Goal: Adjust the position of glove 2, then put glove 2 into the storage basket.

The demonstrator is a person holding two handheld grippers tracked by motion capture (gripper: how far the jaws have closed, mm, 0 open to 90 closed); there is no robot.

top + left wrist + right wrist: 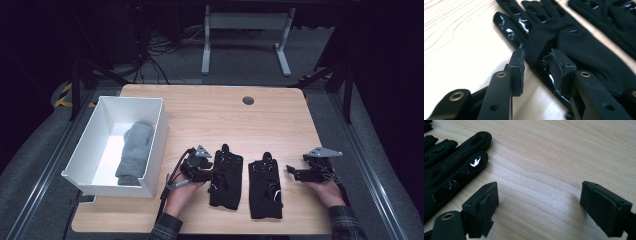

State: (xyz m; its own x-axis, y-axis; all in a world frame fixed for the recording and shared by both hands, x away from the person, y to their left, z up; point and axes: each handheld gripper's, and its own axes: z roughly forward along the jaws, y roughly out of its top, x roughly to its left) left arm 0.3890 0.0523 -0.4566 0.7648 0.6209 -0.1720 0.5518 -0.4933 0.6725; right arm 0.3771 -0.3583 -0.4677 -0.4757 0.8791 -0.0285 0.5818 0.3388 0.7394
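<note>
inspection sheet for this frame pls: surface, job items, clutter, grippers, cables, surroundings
Surface: wooden table, bare in the middle, round grommet near the far edge.
Job's things: two black gloves, left glove and right glove, flat side by side at the near edge.
Clutter: white bin at the table's left, grey cloth inside.
Grippers: left gripper part open, jaws astride the left glove's edge. Right gripper wide open over bare wood, beside the right glove.
Cables: left gripper's cable; tangle on the floor.
Surroundings: grey carpet, white desk legs, dark backdrop.
</note>
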